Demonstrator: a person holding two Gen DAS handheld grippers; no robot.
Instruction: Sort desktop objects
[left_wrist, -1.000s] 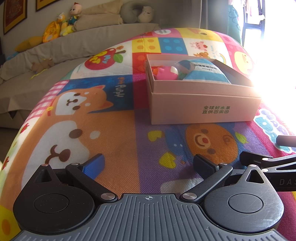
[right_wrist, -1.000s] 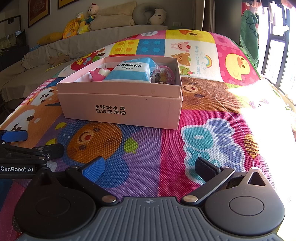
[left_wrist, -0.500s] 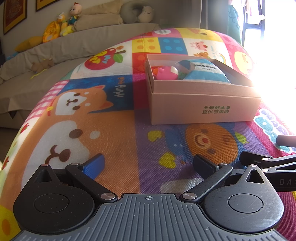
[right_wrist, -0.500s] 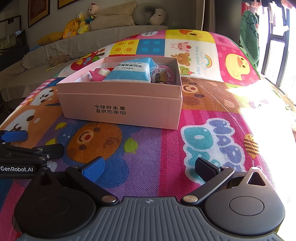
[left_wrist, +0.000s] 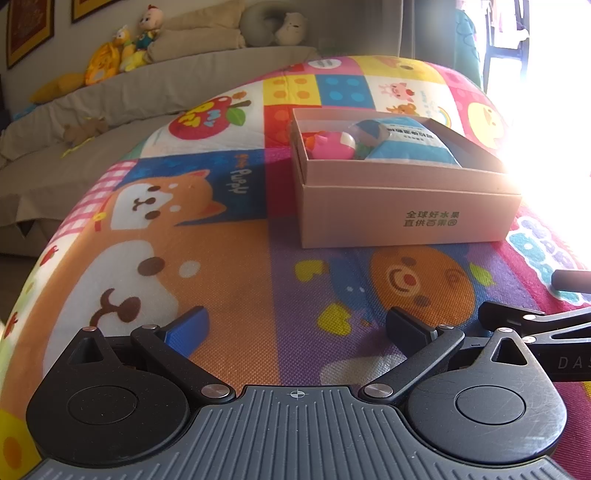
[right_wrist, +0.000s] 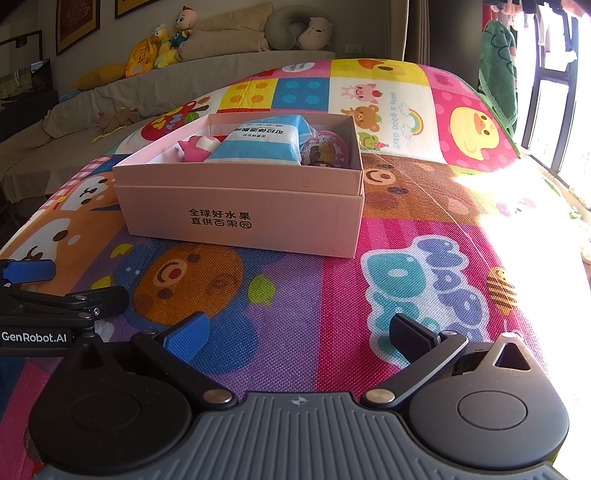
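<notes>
The pink rectangular cardboard box (left_wrist: 406, 206) with dark printed characters on its front sits on the colourful cartoon-print play mat (left_wrist: 229, 280), well ahead of both grippers. Inside it lie a blue-and-white soft plastic pack (right_wrist: 258, 144), a pink rounded toy (right_wrist: 197, 147) to the pack's left and a round pink patterned item (right_wrist: 327, 149) to its right.

The left gripper (left_wrist: 295, 328) hovers low over the mat with its 2 fingers spread wide and nothing between them; the box stands ahead and slightly to the right of its gap. The right gripper (right_wrist: 297, 332) is likewise spread wide and empty, with the box ahead and to the left of its fingers. The 2 grippers sit side by side, each one's fingertips visible at the edge of the other's view. Strong sunlight washes out the mat's right side.
</notes>
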